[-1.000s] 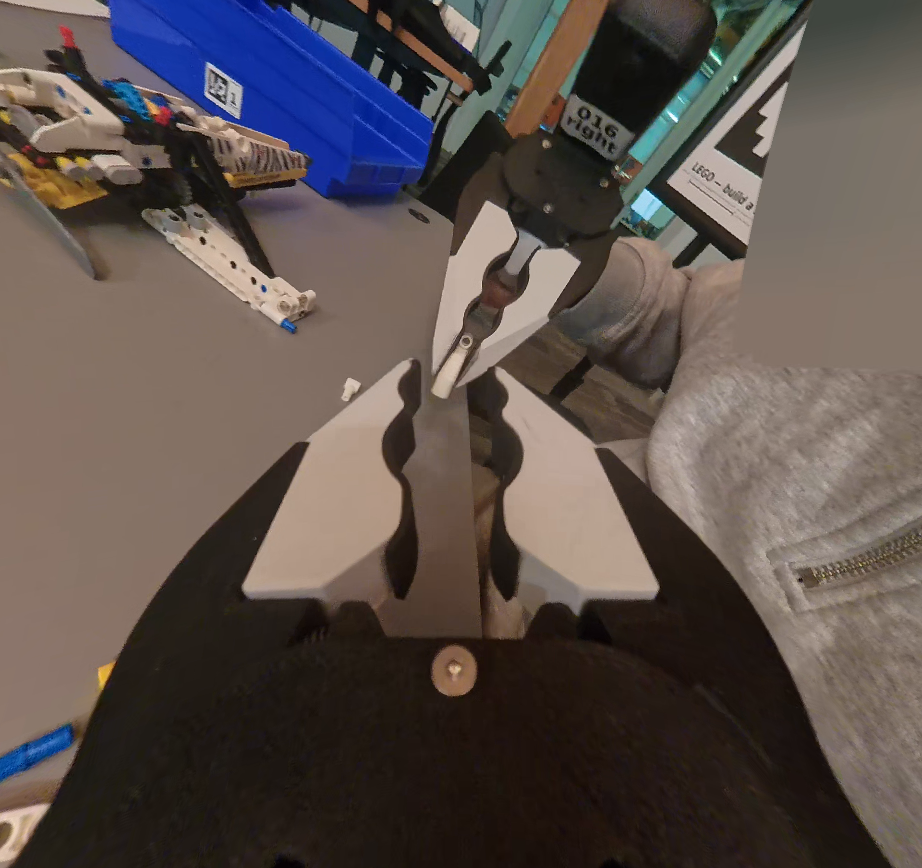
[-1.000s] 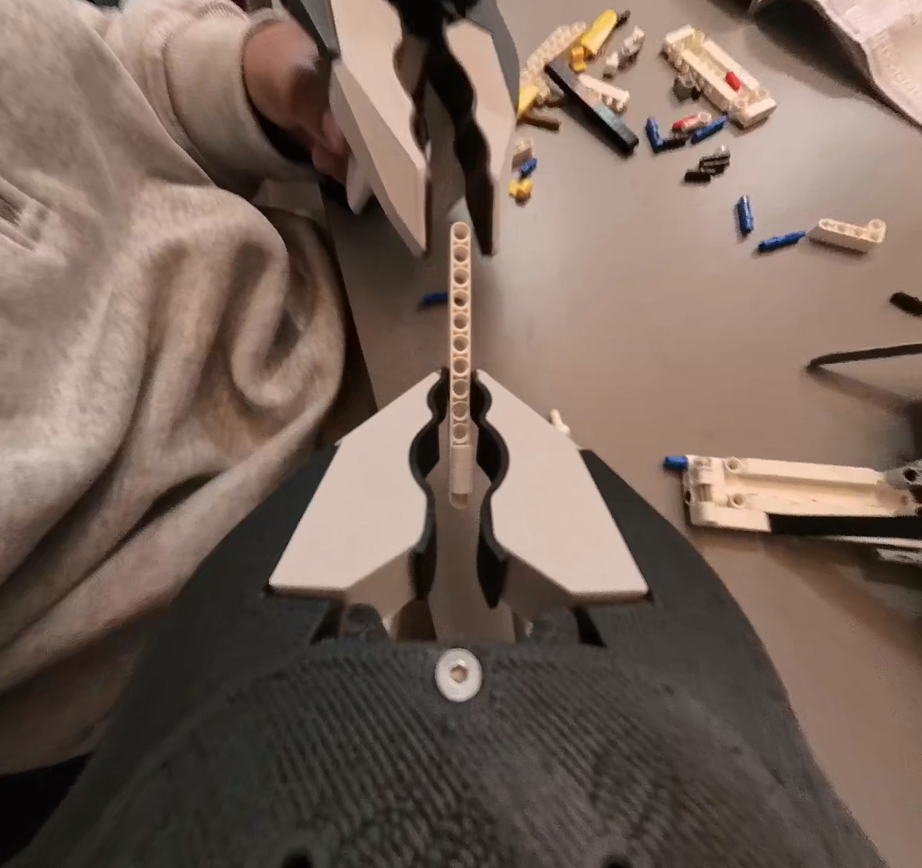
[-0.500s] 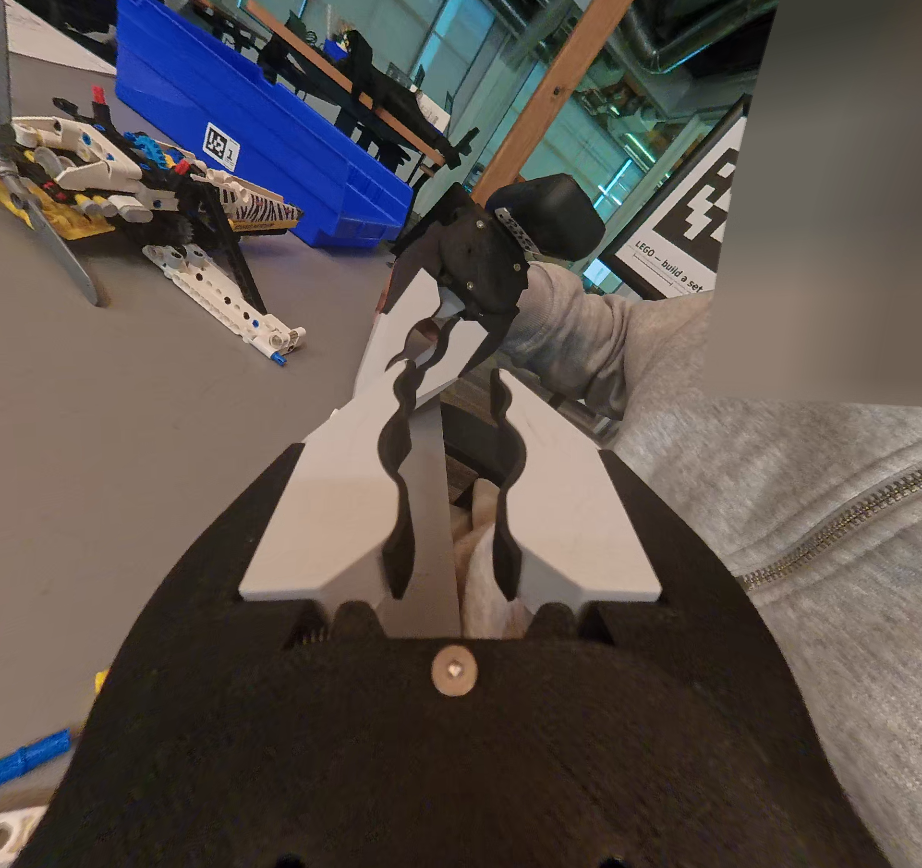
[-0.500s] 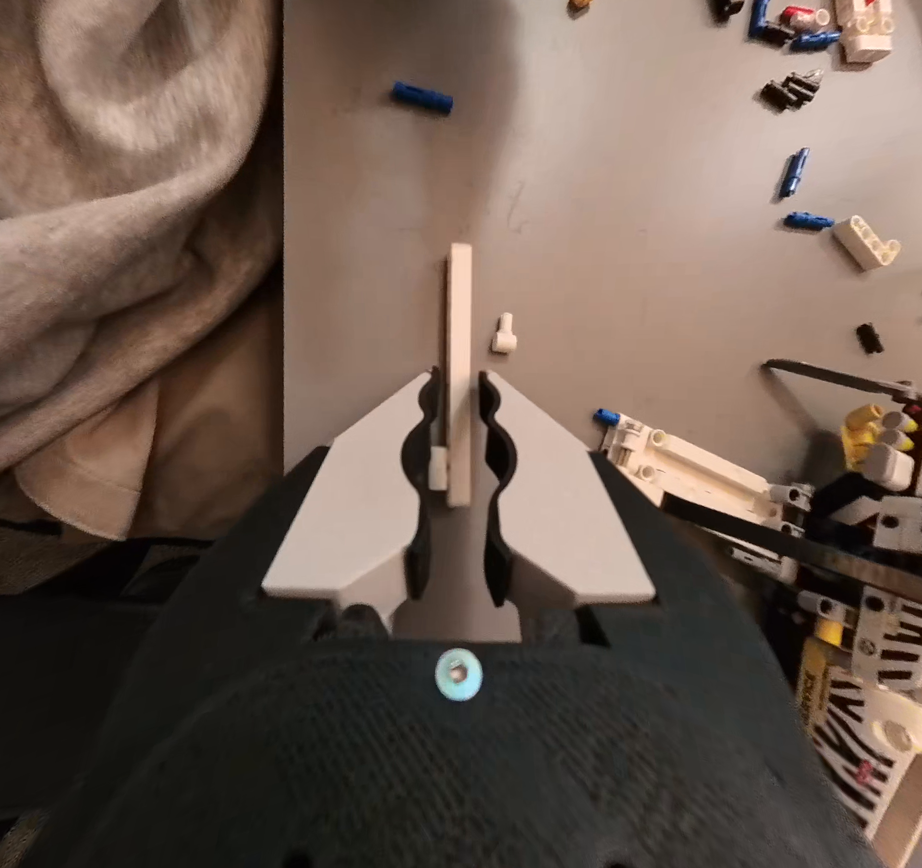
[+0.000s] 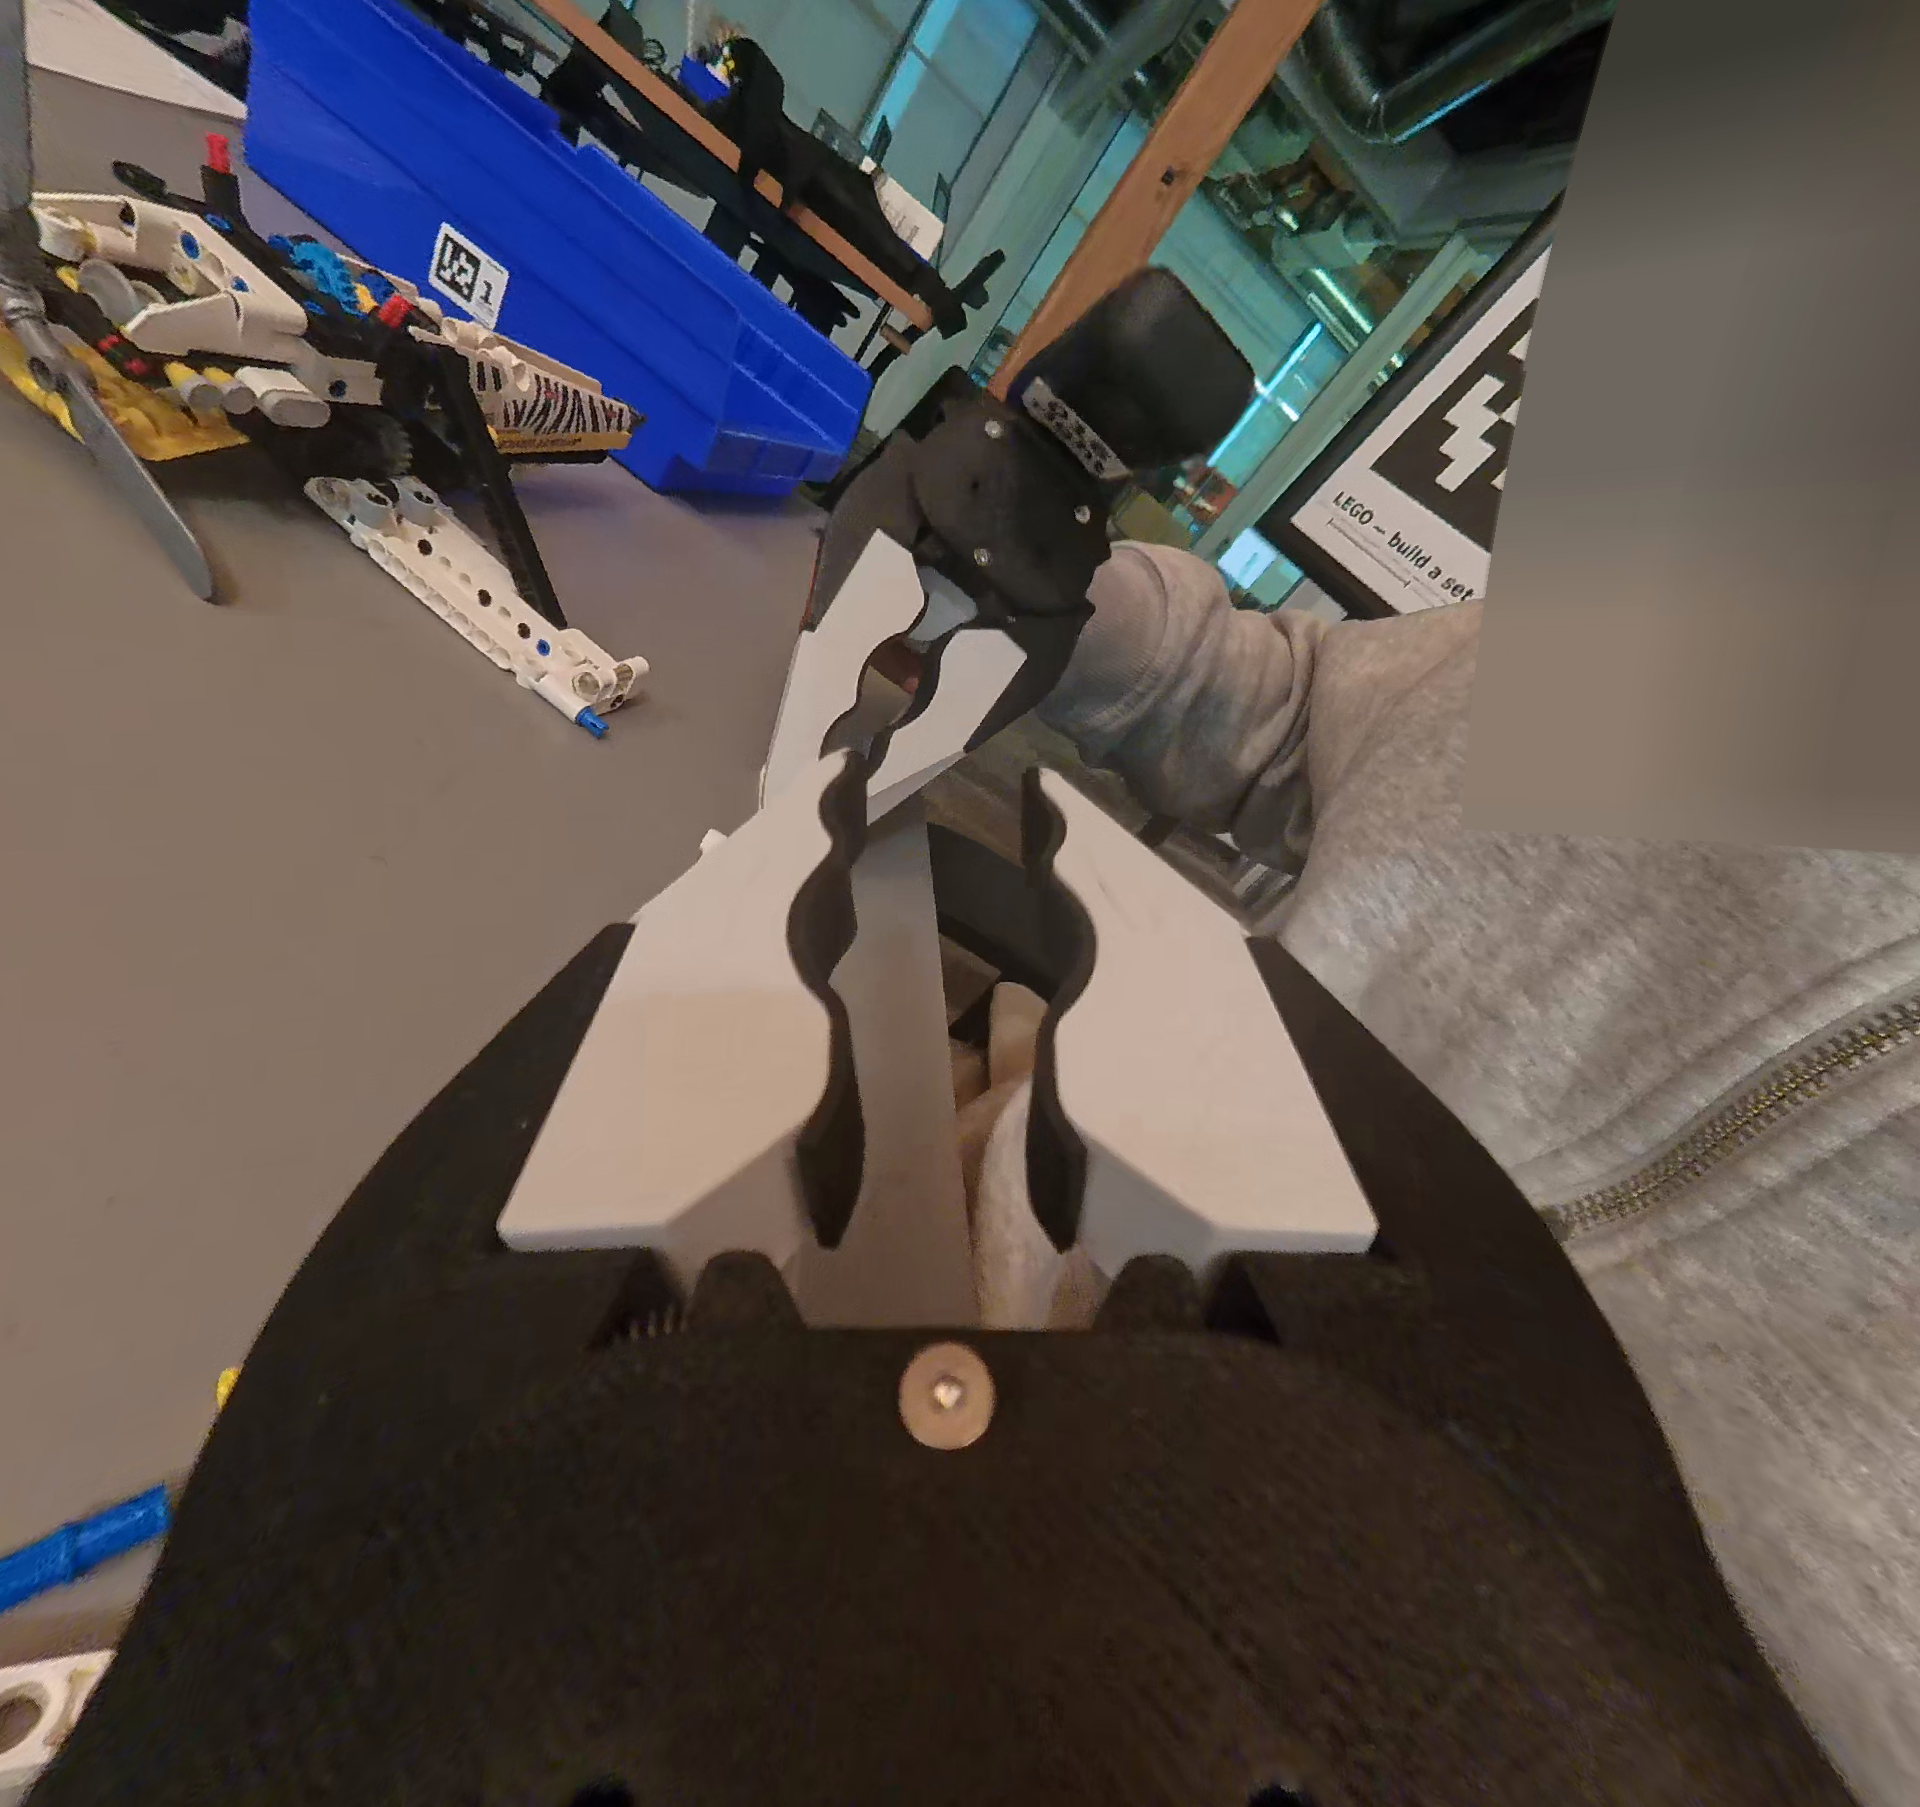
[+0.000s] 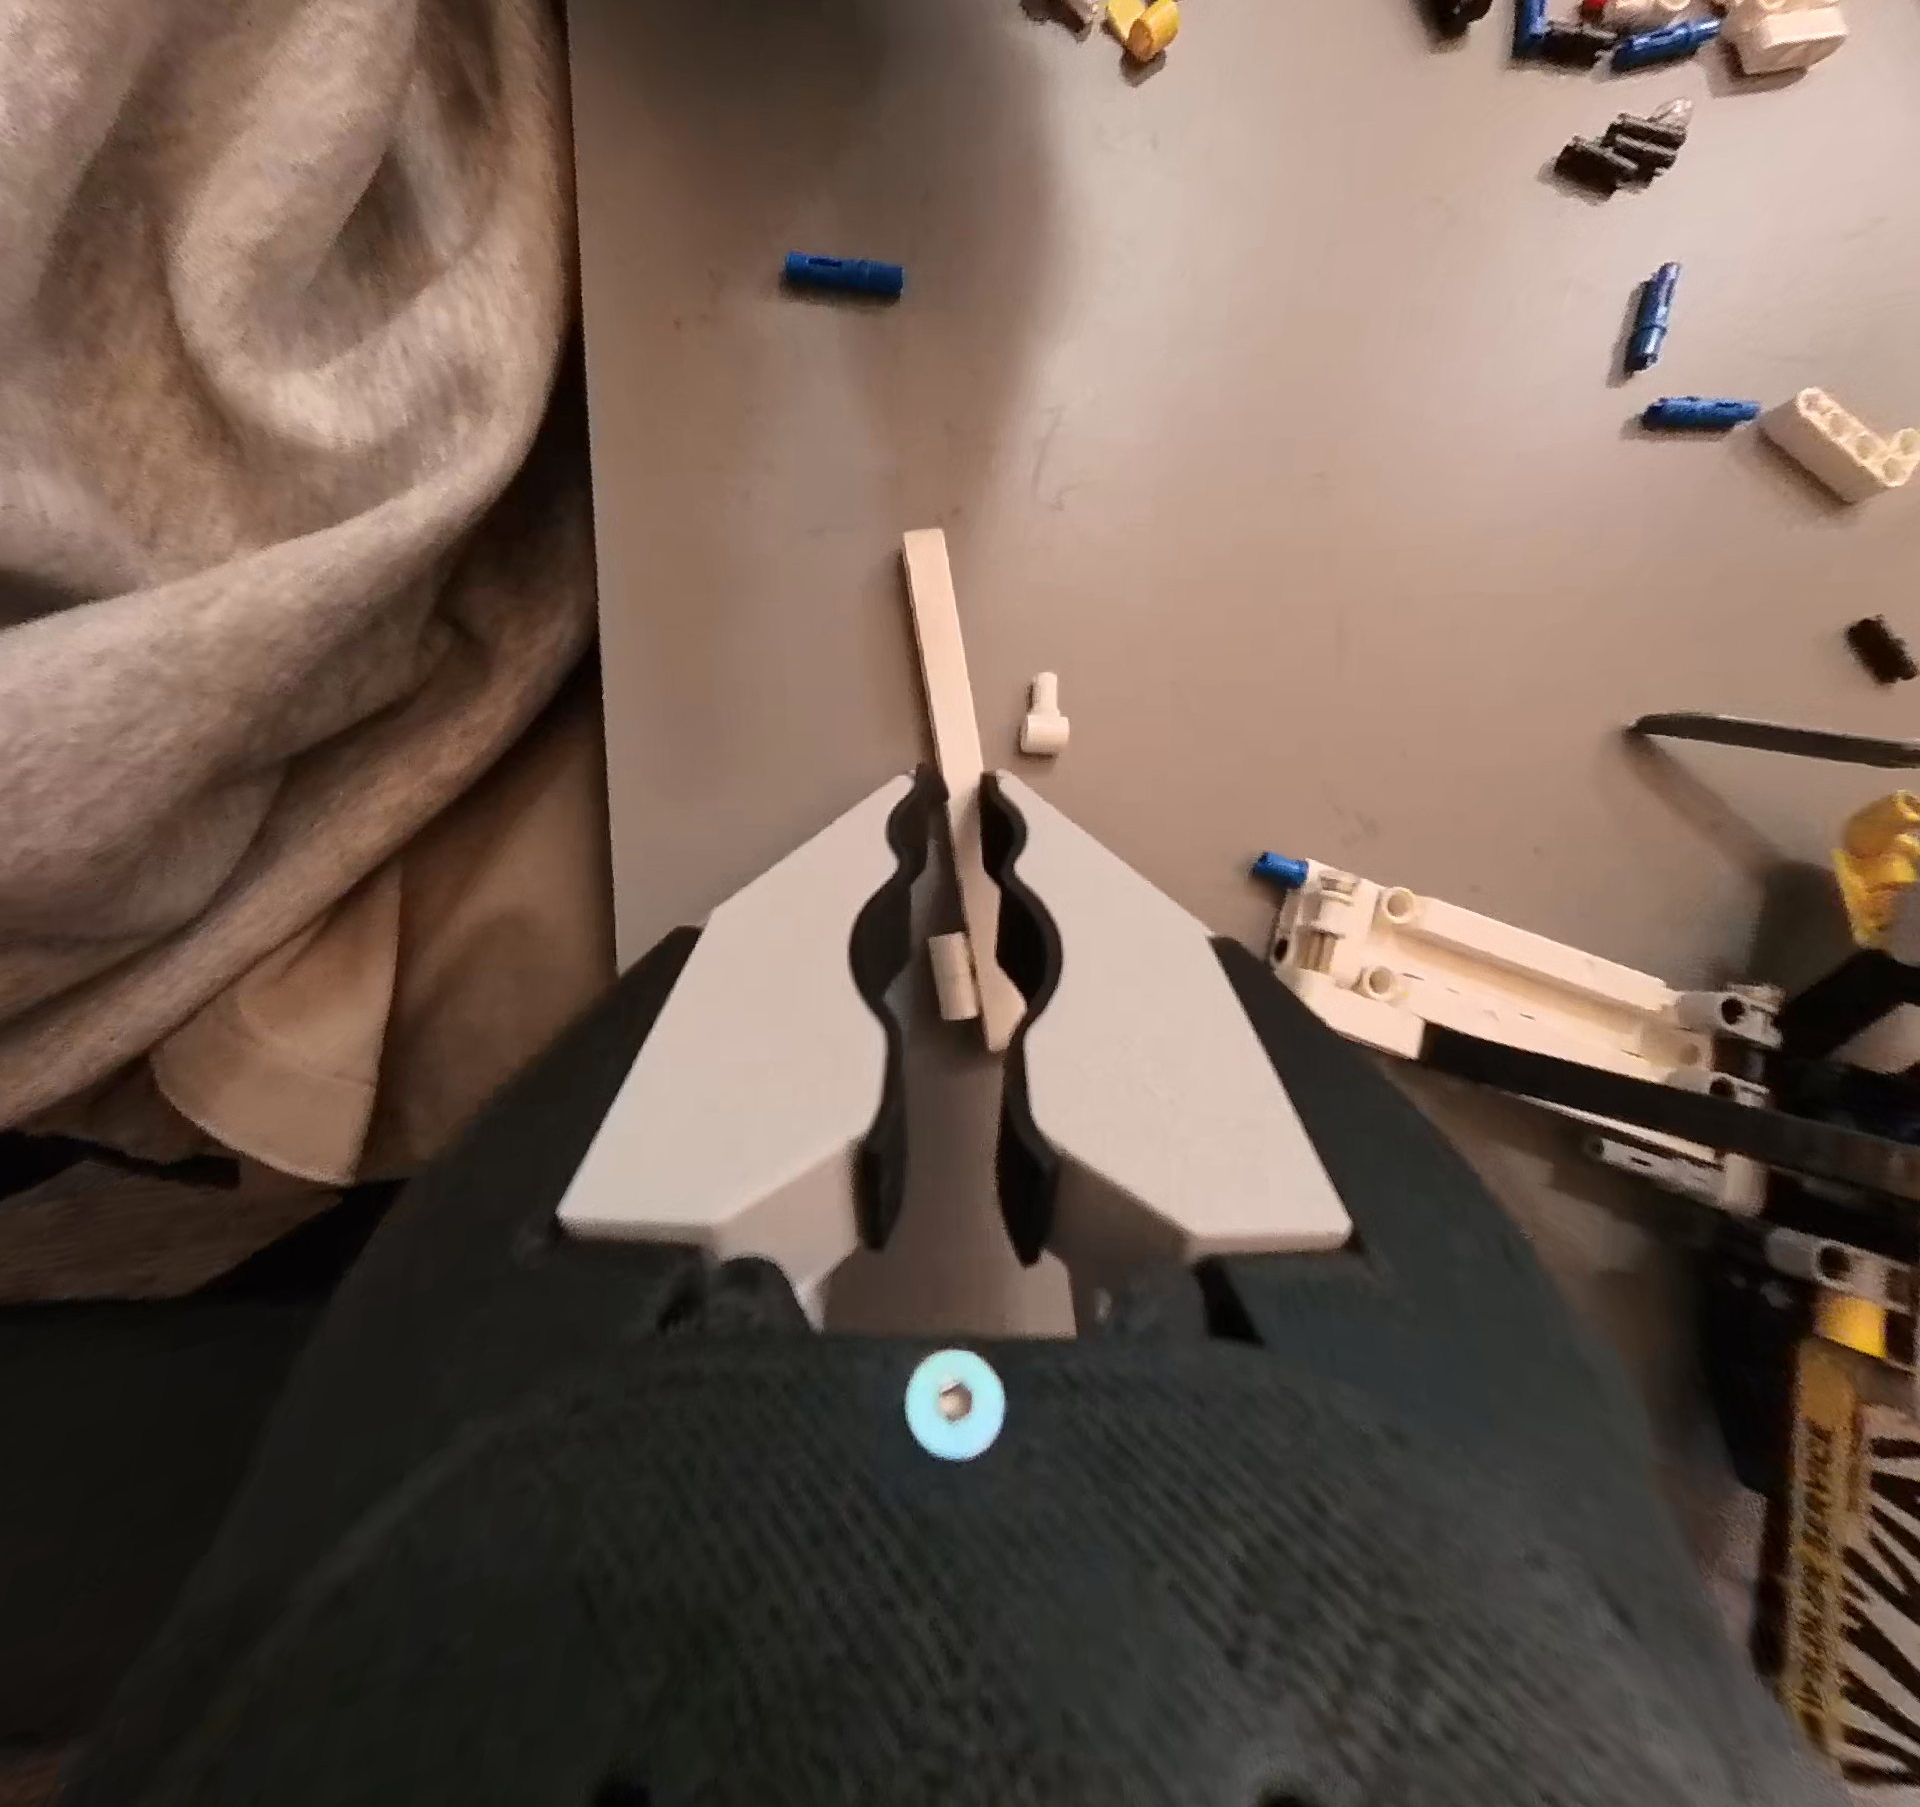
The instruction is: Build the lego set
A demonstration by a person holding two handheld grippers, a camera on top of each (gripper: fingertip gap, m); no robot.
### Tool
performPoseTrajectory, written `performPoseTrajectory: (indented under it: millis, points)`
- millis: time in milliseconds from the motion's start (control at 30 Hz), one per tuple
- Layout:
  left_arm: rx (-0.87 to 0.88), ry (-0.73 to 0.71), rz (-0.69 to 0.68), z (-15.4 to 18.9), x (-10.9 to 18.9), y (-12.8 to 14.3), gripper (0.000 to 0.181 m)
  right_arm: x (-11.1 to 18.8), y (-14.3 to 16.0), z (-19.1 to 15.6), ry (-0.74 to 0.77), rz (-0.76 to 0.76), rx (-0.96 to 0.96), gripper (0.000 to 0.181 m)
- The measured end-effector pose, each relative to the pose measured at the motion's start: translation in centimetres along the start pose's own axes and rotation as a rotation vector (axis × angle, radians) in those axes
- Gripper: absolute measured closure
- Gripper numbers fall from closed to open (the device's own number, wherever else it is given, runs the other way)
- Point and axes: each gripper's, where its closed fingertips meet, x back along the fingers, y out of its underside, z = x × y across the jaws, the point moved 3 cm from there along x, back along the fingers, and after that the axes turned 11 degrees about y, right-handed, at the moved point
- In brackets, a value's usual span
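Left wrist view: the left tongs [image 5: 940,791] stand apart with nothing between their white fingers, held over the near edge of the grey tabletop [image 5: 260,874]. Just ahead, the right tongs [image 5: 883,718] point down toward the tabletop. Far left sits the partly built lego model of white, black and yellow pieces with zebra-striped panels [image 5: 312,375], a white holed beam section [image 5: 468,583] reaching out from it. A long blue plastic bin [image 5: 540,271] stands behind it.

Right wrist view: the right tongs [image 6: 951,781] pinch a long, slim white lego beam [image 6: 940,645], tilted slightly left, with a short white peg [image 6: 951,978] on its near end. A small white connector [image 6: 1042,715] lies just beside the beam on the tabletop. Loose blue pins [image 6: 842,274], black pins and white bricks are scattered farther off.

Judging by this, the model is well under way but unfinished: many parts lie unused, and the held beam is not yet attached.
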Motion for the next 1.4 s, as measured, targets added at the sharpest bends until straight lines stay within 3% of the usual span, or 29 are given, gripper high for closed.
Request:
performPoseTrajectory:
  millis: [267, 400, 500, 600, 667, 767, 900, 1033, 1133, 1200, 1267, 1400]
  points:
    - [-0.143, -0.175, -0.211, -0.6, -1.2, 1.7, 0.151, -0.4, 0.3, -0.2, -0.151, 0.000, -0.265, 0.181]
    - [-0.212, -0.260, -0.315, -1.2, -1.7, 2.3, 0.151, 0.4, -0.9, 0.6, -0.076, 0.101, -0.225, 0.180]
    - [-0.205, -0.256, -0.336, -1.3, -2.0, 2.6, 0.151, 0.4, -0.2, 1.5, 0.011, 0.063, -0.182, 0.162]
    - [-0.193, -0.254, -0.325, -1.3, -2.1, 2.5, 0.150, -0.4, 0.8, 1.3, 0.006, 0.014, -0.191, 0.161]
    - [-0.191, -0.257, -0.326, -1.3, -2.1, 2.5, 0.149, -0.5, 0.6, 1.1, -0.020, 0.026, -0.231, 0.174]
    - [-0.195, -0.250, -0.340, -1.3, -2.1, 2.6, 0.145, 0.0, -0.1, 0.3, -0.147, 0.045, -0.347, 0.175]
    - [-0.170, -0.206, -0.378, -1.0, -2.4, 3.4, 0.141, 1.9, -2.3, -0.4, -0.422, 0.161, -0.584, 0.175]
    - [-0.294, -0.233, -0.417, -0.5, -2.9, 3.5, 0.151, 2.1, -1.8, -1.0, -0.637, 0.047, -0.850, 0.175]
    - [-0.366, -0.235, -0.450, -0.2, -3.4, 3.9, 0.151, 2.3, -2.5, -1.1, -0.770, 0.089, -1.011, 0.175]
    - [-0.369, -0.249, -0.465, -0.3, -3.5, 4.0, 0.151, 2.4, -2.6, -1.4, -0.820, 0.102, -1.026, 0.175]
    - [-0.370, -0.241, -0.467, -0.3, -3.5, 4.1, 0.166, 2.5, -2.6, -1.8, -0.842, 0.097, -1.013, 0.175]
    - [-0.350, -0.196, -0.505, 0.0, -3.5, 4.6, 0.173, 2.7, -2.7, -1.2, -0.854, 0.126, -1.037, 0.175]
